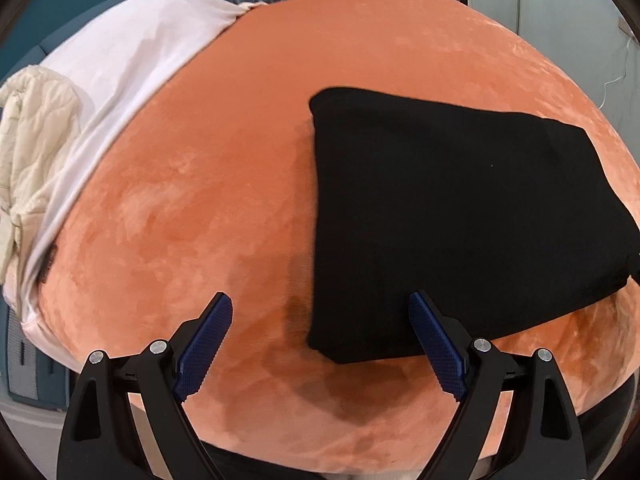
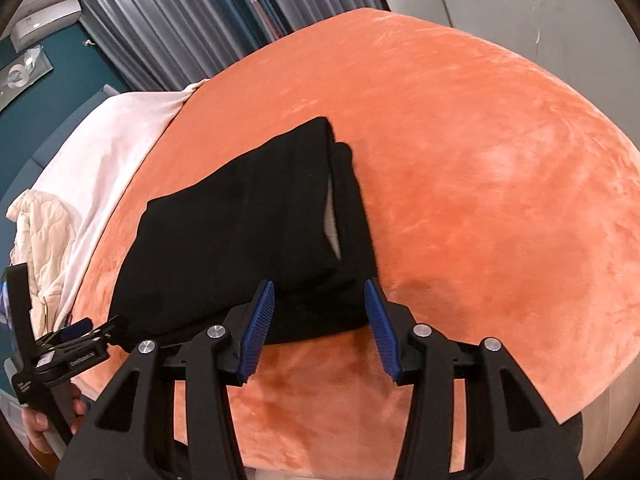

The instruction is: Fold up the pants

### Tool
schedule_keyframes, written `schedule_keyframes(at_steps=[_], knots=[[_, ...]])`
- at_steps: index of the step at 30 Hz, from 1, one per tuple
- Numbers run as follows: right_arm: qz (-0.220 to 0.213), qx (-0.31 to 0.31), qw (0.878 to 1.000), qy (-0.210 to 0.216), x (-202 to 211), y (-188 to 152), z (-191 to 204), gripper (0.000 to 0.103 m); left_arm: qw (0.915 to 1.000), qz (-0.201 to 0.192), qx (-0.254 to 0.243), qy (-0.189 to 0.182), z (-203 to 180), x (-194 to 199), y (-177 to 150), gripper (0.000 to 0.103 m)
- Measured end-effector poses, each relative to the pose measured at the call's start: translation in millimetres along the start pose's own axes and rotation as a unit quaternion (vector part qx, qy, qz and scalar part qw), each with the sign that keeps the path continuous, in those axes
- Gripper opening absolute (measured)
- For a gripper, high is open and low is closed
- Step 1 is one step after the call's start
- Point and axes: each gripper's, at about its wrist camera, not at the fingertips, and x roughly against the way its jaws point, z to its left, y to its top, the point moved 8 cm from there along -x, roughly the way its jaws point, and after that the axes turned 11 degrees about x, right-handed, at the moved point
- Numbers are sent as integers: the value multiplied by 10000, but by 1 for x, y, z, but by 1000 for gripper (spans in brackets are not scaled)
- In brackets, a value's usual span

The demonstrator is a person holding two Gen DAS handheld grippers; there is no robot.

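Both grippers, left gripper (image 1: 320, 304) and right gripper (image 2: 320, 292), hang spread apart, seemingly just clear of folded black pants (image 1: 460, 216).

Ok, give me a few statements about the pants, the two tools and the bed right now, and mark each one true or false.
1. The black pants lie folded into a compact stack on the orange blanket. True.
2. The left tool is shut on the pants. False: it is open, its pads spread wide, holding nothing.
3. The right tool is open, with the near edge of the pants between its pads. True.
4. The blanket under the pants is blue. False: it is orange.
5. A white sheet and a cream quilted cloth lie at the left of the blanket. True.
6. The pants hang over the bed's edge. False: they rest wholly on the blanket.
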Motion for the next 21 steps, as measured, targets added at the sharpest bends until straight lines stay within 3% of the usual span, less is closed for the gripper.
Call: schedule_keyframes(at_steps=[3, 5, 9, 10, 13, 16, 17, 19, 21], knots=[[20, 105, 9999, 20, -6, 2, 6, 46, 9998, 147, 72, -59, -4, -9, -2, 87], [5, 174, 9998, -42, -7, 4, 6, 41, 9998, 187, 86, -88, -7, -13, -2, 87], [-134, 165, 9996, 207, 5, 12, 8, 14, 9999, 135, -54, -84, -11, -10, -1, 87], [-265, 160, 9990, 314, 17, 16, 10, 0, 9999, 118, -78, -82, -12, -9, -3, 87], [-502, 364, 9976, -321, 38, 20, -5, 0, 9998, 71, -196, 17, -11, -8, -6, 87], [-40, 168, 9982, -572, 17, 4, -37, 0, 9997, 30, -209, 76, -12, -10, -8, 87], [13, -21, 9986, -537, 14, -2, -44, 0, 9997, 14, -236, 98, -13, -10, -6, 87], [-106, -239, 9996, -55, 19, -1, -34, 5, 9995, -7, -295, 138, -14, -10, -6, 87], [-217, -129, 9996, 137, 22, 9, -18, 12, 9995, 4, -295, 144, -14, -10, -4, 87]])
